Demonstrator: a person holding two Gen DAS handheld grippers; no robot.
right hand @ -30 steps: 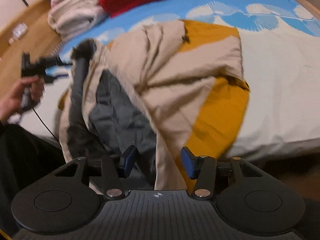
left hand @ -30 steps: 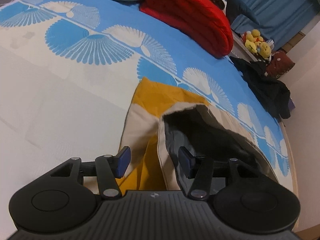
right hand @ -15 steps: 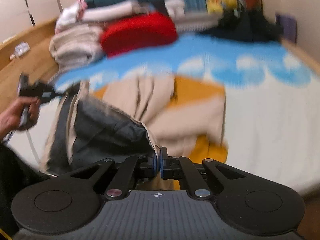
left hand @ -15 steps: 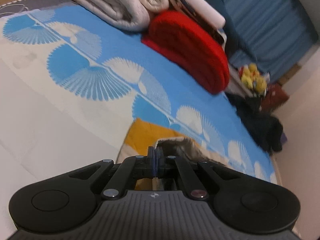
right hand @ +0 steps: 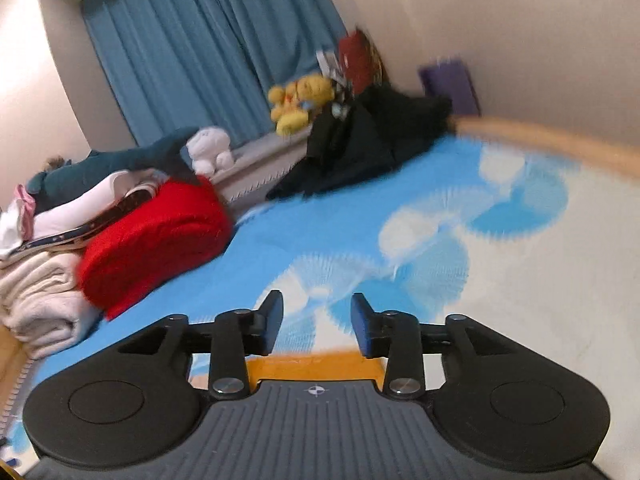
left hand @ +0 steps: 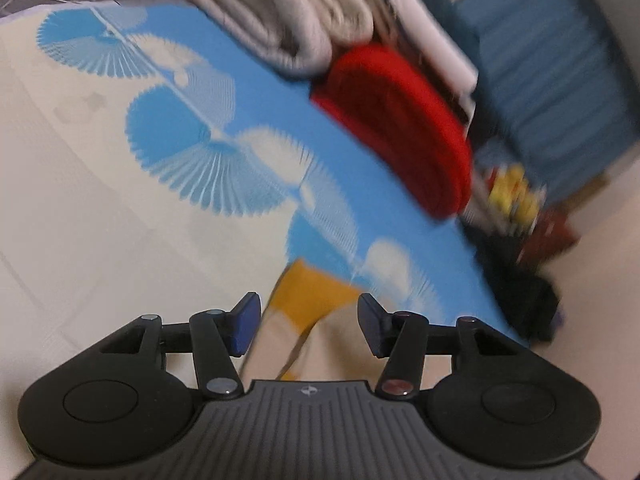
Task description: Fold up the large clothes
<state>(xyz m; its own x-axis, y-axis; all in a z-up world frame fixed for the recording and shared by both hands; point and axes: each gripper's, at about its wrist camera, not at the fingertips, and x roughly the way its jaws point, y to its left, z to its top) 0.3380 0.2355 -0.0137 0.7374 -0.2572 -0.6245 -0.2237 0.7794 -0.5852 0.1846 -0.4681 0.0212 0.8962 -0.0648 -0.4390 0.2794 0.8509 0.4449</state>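
Observation:
The large garment is beige with mustard-yellow panels and lies on the bed. In the left wrist view only its far end shows, just beyond and below my left gripper, which is open and empty. In the right wrist view only a yellow strip of the garment shows under my right gripper, which is open and empty. The rest of the garment is hidden behind the gripper bodies.
The bed cover is cream with blue fan prints. A red folded blanket and a stack of folded beige towels lie at the bed's far end. A black garment and yellow plush toys sit near the blue curtain.
Both grippers were shut on the garment's edge half a second ago; now both are open and have let it go. Both views have swung upward and forward over the bed.

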